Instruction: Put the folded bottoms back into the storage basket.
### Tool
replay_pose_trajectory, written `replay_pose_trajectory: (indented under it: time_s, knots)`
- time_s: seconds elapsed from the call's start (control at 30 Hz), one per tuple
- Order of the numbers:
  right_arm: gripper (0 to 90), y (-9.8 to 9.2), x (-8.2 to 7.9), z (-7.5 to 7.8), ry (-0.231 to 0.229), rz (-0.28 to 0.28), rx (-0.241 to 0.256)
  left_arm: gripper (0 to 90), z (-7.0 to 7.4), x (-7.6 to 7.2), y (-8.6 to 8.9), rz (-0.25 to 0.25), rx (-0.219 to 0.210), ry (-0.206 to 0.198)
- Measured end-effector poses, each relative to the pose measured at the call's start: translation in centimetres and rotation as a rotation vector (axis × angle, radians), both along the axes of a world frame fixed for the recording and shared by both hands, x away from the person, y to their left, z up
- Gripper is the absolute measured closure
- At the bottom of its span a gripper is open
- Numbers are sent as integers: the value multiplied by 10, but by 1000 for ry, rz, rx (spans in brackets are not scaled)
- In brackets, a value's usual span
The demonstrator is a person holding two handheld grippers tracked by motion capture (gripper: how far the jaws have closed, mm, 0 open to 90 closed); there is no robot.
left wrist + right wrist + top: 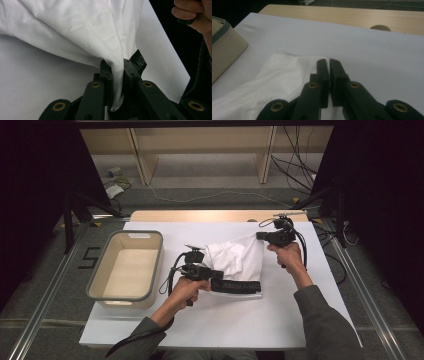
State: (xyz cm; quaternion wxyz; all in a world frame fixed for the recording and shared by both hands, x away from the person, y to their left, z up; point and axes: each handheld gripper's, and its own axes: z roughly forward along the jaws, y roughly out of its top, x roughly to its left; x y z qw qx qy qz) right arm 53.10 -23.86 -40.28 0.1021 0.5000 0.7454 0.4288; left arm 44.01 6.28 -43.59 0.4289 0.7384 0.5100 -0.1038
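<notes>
One white garment (239, 257) lies mid-counter in the high view, a black waistband strip (235, 286) along its near edge. Two grippers work it: the left gripper (212, 274) at the near-left corner by the band, the right gripper (261, 236) at the far-right corner, so the cloth is pulled up between two opposite corners, likely to fold or lift it. One beige bin (126, 265) with a grey rim sits to the left on the white counter (280, 315), apart from the cloth and empty, probably where the garment goes. Two hands, two sleeves, one person.

Left gripper view: jaws clenched on a pinch of white fabric (117, 82), the fold running down between them; the black band (139, 61) sticks out just behind the right jaw. The cloth rises off the counter from the pinch, so it is lifted here. The other hand (192, 15) shows top right.

Right gripper view: jaws nearly together with a thin gap, garment (284, 75) lying just left of and under them; whether any cloth is caught between them I cannot tell. Bin corner (227, 47) at far left; bare wood edge (362, 17) beyond the white cover.
</notes>
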Motion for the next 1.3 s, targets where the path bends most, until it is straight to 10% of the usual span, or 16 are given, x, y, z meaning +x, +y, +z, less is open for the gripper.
replay_pose_trajectory:
  time_s: [1.3]
  knots:
    - [879,84,4,88,-82,67,56,805,88,-12,97,8,-127,-131]
